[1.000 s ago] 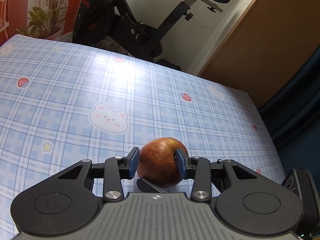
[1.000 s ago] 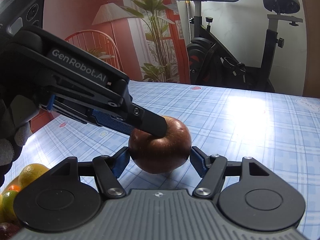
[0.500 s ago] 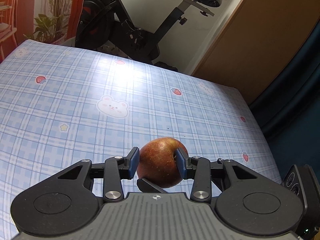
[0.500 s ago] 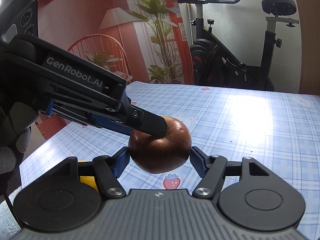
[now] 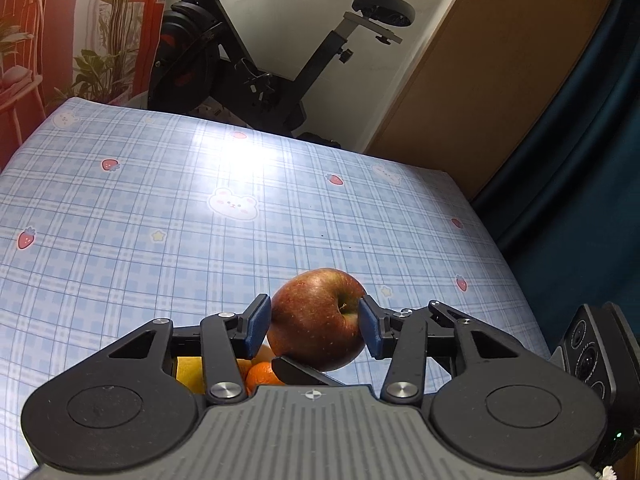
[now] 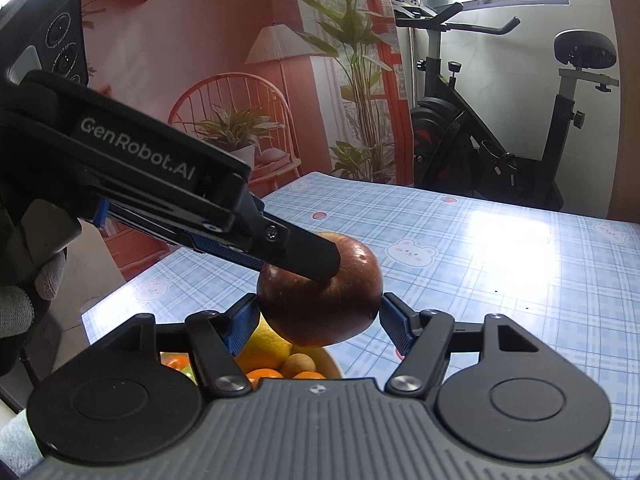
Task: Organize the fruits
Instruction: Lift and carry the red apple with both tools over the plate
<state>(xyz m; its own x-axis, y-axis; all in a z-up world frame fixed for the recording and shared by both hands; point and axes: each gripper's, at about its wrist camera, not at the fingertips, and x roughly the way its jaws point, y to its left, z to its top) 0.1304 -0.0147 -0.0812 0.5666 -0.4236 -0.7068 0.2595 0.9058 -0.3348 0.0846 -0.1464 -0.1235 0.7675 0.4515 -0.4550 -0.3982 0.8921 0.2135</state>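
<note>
Exercise bike (image 5: 256, 56) behind – oranges (image 5: 262, 376) underneath.

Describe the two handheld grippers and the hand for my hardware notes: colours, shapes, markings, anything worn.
Both grippers, left gripper and right gripper, are black, with a ribbed grey front plate, two round discs, silver pivot screws and blue pads on the jaws. The left one's side reads "GenRobot.AI" in white. The hand wears a grey knit glove.

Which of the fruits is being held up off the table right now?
The round red apple, alone between the hand-held grippers' pads above the checked tablecloth; the yellow lemon and small orange tangerines lie piled together below it.
</note>
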